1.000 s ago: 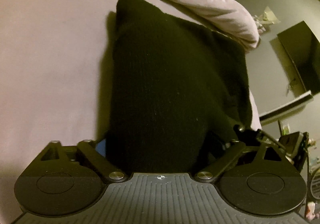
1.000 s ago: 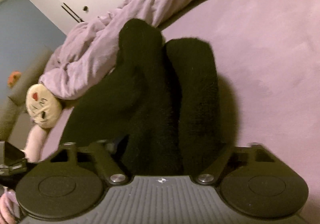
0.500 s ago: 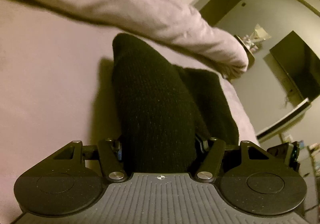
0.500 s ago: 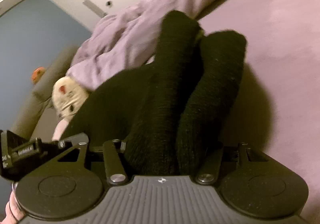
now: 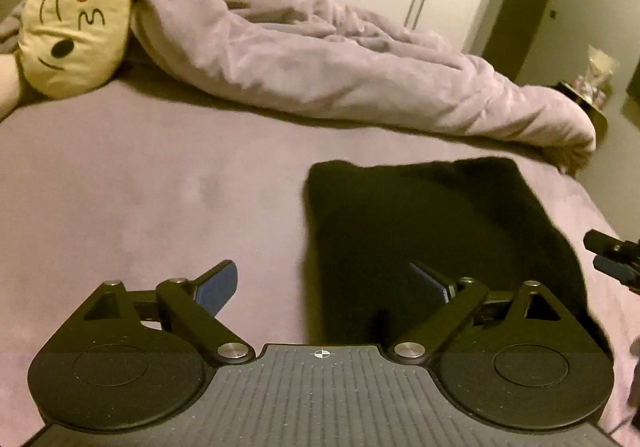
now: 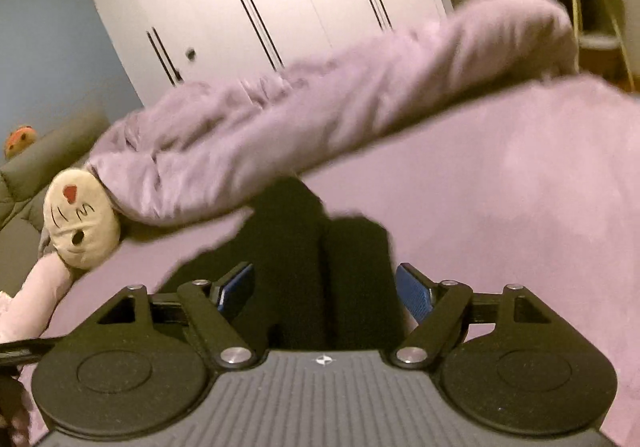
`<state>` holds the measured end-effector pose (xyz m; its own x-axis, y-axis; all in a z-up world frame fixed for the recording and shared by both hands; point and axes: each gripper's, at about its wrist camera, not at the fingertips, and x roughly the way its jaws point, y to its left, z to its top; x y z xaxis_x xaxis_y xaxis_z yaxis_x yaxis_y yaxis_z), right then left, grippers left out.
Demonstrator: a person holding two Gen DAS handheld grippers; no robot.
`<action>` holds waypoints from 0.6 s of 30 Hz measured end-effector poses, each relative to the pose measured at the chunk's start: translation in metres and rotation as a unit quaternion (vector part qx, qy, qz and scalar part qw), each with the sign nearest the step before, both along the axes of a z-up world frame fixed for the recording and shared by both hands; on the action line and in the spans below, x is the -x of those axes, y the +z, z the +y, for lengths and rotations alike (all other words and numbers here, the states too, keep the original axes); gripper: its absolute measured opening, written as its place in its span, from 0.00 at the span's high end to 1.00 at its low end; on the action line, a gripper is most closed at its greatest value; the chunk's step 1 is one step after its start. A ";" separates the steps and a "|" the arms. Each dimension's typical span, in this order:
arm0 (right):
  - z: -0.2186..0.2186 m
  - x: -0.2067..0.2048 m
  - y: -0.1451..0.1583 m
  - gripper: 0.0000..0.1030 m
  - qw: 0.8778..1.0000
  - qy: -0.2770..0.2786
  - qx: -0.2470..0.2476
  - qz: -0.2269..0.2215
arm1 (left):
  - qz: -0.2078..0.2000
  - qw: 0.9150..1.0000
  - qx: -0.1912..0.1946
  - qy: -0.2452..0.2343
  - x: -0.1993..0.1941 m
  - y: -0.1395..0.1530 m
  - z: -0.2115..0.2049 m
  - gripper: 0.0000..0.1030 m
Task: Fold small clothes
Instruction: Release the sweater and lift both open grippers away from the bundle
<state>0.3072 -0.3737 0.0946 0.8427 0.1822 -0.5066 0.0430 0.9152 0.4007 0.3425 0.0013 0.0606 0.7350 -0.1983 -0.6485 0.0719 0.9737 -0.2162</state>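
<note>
A black knit garment [image 5: 432,231] lies folded flat on the purple bed sheet [image 5: 140,199]. My left gripper [image 5: 324,283] is open just above its near left edge, blue pads apart, holding nothing. In the right wrist view the same garment [image 6: 320,267] lies between and beyond the open fingers of my right gripper [image 6: 326,287], which holds nothing. The tip of the right gripper [image 5: 612,259] shows at the right edge of the left wrist view.
A rumpled purple duvet [image 5: 320,59] lies across the back of the bed. A cream plush toy with a red heart [image 5: 72,27] rests at the back left, also in the right wrist view [image 6: 80,223]. White wardrobe doors [image 6: 280,7] stand behind.
Both grippers were shut on the black garment and have opened and let it go. It now lies flat on the sheet, and both cameras have tilted up and pulled back.
</note>
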 end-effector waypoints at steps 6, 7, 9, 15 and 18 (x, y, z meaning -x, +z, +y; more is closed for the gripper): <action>0.065 -0.025 0.004 0.19 0.992 0.057 0.109 -0.029 | 0.006 1.000 0.011 0.018 -0.013 -0.022 -0.039 0.07; 0.071 -0.029 0.002 0.18 0.989 0.057 0.129 -0.038 | 0.006 1.000 0.009 0.021 -0.014 -0.026 -0.043 0.07; 0.078 -0.039 -0.004 0.17 0.985 0.043 0.163 -0.041 | 0.001 0.999 0.003 0.033 -0.015 -0.033 -0.045 0.06; 0.076 -0.050 -0.029 0.14 0.977 0.007 0.213 -0.026 | -0.006 0.997 0.011 0.074 -0.020 -0.051 -0.043 0.00; 0.072 -0.051 -0.040 0.11 0.975 -0.012 0.220 -0.029 | -0.010 0.997 0.003 0.076 -0.021 -0.060 -0.045 0.00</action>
<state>0.3585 -0.3017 0.0541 0.8736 -0.0619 -0.4826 0.0551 0.9981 -0.0284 0.3635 -0.0437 0.0006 0.7697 -0.0871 -0.6324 -0.0727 0.9722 -0.2224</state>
